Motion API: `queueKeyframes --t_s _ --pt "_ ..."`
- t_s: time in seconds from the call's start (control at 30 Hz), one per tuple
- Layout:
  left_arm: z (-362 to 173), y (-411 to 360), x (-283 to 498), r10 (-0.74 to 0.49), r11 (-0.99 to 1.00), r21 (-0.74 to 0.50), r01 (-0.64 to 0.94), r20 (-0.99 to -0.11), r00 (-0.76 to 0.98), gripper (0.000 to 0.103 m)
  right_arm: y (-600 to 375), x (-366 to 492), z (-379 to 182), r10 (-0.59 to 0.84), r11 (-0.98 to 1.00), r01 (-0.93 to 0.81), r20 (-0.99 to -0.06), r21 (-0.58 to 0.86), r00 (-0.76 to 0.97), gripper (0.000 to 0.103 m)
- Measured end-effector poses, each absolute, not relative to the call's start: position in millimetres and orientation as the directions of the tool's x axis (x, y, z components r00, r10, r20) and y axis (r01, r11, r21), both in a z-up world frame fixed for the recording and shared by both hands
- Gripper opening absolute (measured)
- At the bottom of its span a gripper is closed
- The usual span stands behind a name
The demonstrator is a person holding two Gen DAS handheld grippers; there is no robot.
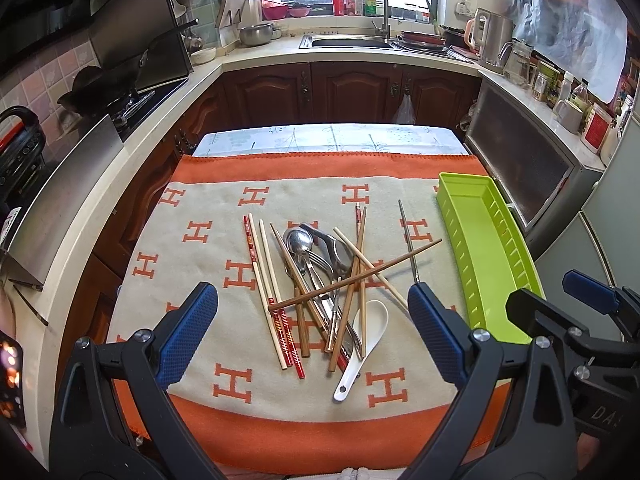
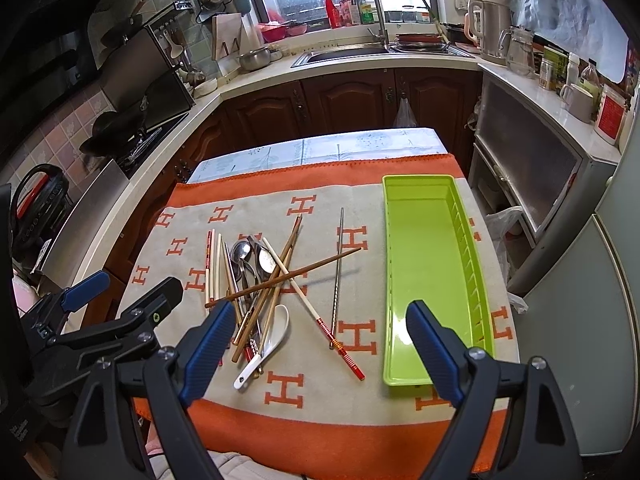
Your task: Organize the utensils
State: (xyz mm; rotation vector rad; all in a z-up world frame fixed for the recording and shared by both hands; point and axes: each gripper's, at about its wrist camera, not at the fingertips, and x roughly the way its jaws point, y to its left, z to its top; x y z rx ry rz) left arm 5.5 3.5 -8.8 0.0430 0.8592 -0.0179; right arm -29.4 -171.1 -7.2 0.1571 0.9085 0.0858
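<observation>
Left wrist view: both grippers — left gripper [image 1: 312,316], right gripper [image 2: 320,340] — hung spread, empty, over utensil pile [image 1: 320,280]; green tray [image 2: 424,272] waited empty beside it — likely for sorting.

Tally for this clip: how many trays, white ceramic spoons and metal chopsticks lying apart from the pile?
Green tray: 1
White ceramic spoon: 1
Metal chopstick lying apart from the pile: 1
Total: 3

Utensil pile [image 1: 320,280] on blanket [image 1: 200,208], left of tray [image 1: 472,216].
</observation>
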Motion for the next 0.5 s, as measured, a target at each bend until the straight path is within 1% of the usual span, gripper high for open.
queueKeyframes --t_s 0.4,0.5 --pt "-10.7 4.0 3.7 -0.003 0.999 0.028 0.036 -0.761 0.649 0.095 -168.3 -31.1 -7.7 0.151 0.983 -0.007 -0.780 0.185 0.607 0.086" --pt "-12.5 6.6 6.9 -0.027 0.999 0.006 0.050 -0.772 0.635 0.095 -165.7 -31.0 -8.1 0.156 0.982 -0.009 -0.782 0.189 0.604 0.085"
